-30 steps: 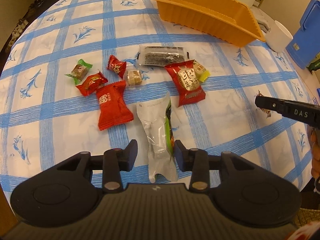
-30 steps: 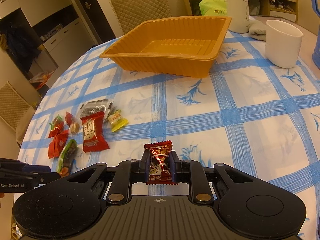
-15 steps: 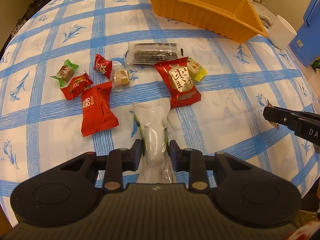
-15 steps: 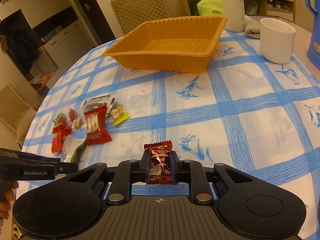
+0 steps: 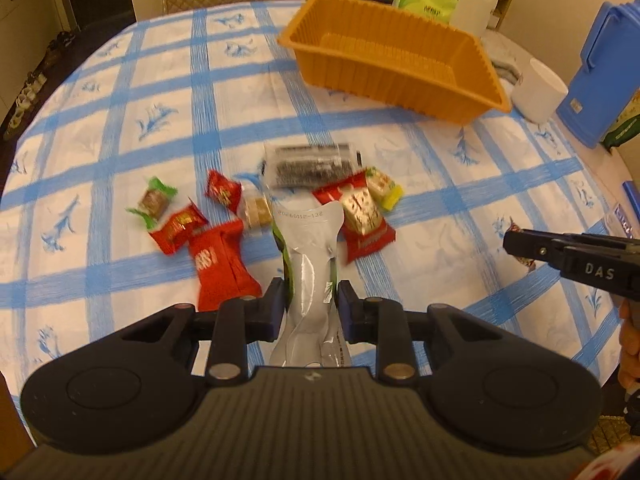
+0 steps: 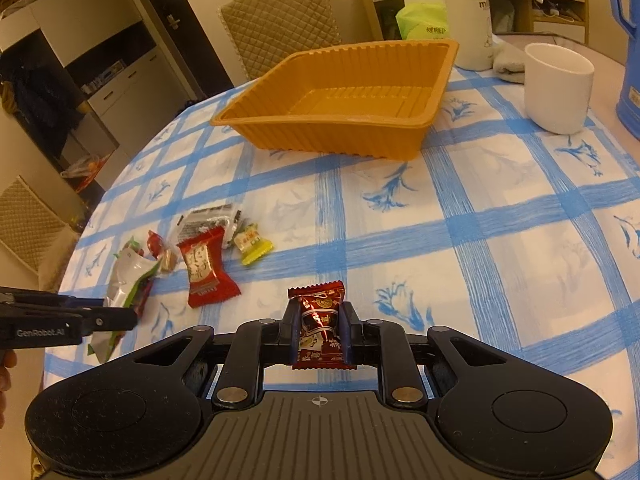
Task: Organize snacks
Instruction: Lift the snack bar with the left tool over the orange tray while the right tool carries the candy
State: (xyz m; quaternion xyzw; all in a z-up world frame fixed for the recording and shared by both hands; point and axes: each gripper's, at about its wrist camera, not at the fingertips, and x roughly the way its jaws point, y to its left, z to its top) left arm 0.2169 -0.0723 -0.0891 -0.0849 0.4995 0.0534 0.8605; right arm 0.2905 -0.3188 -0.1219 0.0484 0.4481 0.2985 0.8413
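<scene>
Snacks sorted so far: none, going by the orange tray (image 6: 436, 80), whose ribbed inside shows bare in both views. It stands at the far side of the checked tablecloth (image 6: 500, 240), well apart from the pile.

Items in hand:
- Left gripper (image 5: 311, 304): jaws clamped on a long silver pouch (image 5: 310, 248) with a green edge. In the right wrist view the pouch hangs tilted from the gripper, its upper end raised above the other snacks; whether its lower end touches the cloth cannot be told.
- Right gripper (image 6: 322, 330): jaws together on a small dark red candy (image 6: 320, 320), held upright above the cloth.

Items left on the table, in one loose cluster:
- large red packet (image 5: 218, 268), partly hidden behind the left gripper
- red packet with gold label (image 5: 360, 216)
- clear packet with dark filling (image 5: 310, 164)
- yellow candy (image 5: 382, 188), touching the gold-label packet
- green-wrapped candy (image 5: 154, 200)
- two small red candies, (image 5: 222, 192) and (image 5: 178, 230)
- brown candy in clear wrap (image 5: 256, 212)

Bystanders, no part of the job as judged: white cup (image 6: 558, 88), blue container (image 5: 600, 72).

Progress, as judged: early. Two pieces are picked up and none delivered; eight more wait.
</scene>
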